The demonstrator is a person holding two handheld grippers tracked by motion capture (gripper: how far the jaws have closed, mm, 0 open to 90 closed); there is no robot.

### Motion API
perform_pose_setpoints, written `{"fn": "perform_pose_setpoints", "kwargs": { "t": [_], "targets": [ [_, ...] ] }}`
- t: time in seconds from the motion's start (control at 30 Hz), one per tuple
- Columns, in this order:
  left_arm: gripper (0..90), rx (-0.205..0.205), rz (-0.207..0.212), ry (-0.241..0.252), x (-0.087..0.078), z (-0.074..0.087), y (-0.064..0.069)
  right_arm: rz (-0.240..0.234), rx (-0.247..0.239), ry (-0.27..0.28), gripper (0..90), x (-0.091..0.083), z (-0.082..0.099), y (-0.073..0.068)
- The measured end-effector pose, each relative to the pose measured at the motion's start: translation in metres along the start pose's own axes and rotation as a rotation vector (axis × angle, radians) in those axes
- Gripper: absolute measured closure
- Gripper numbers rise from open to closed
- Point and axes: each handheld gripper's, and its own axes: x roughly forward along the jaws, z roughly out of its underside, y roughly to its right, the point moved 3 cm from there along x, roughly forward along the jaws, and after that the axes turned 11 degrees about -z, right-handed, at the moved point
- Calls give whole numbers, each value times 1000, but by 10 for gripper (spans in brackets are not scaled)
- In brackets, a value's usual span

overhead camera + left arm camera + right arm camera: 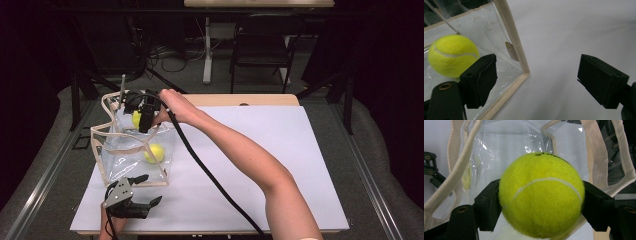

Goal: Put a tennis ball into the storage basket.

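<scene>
— Yellow felt, that was what I noticed: the right gripper (541,202) had its black jaws pinched on a fuzzy yellow tennis ball (541,195), over the mouth of the clear plastic bag with cream fabric trim (131,177).

— And the left gripper (537,82)?

— Jaws spread wide on nothing, at the bag's near corner on the white table sheet (280,150). A second yellow tennis ball (154,152) lay inside the bag.
</scene>
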Motion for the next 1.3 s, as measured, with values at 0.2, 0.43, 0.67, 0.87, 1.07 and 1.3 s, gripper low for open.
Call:
{"fn": "perform_pose_setpoints", "kwargs": {
  "t": [0.2, 0.43, 0.67, 0.87, 1.07, 1.3],
  "targets": [
    [158, 5, 2, -4, 0, 0, 0, -5, 2, -10, 255, 2, 2, 1],
    [158, 6, 3, -5, 0, 0, 0, -15, 5, -14, 252, 6, 2, -1],
    [158, 0, 0, -1, 0, 0, 0, -25, 38, 48, 111, 0, 3, 2],
    [158, -1, 3, 0, 2, 0, 0, -33, 80, 118, 0, -13, 9, 5],
    [158, -4, 0, -5, 2, 0, -1, -34, 109, 172, 0, -29, 21, 11],
    [158, -9, -3, -7, 2, 1, -1, -28, 124, 194, 0, -41, 34, 13]
  ]
}}
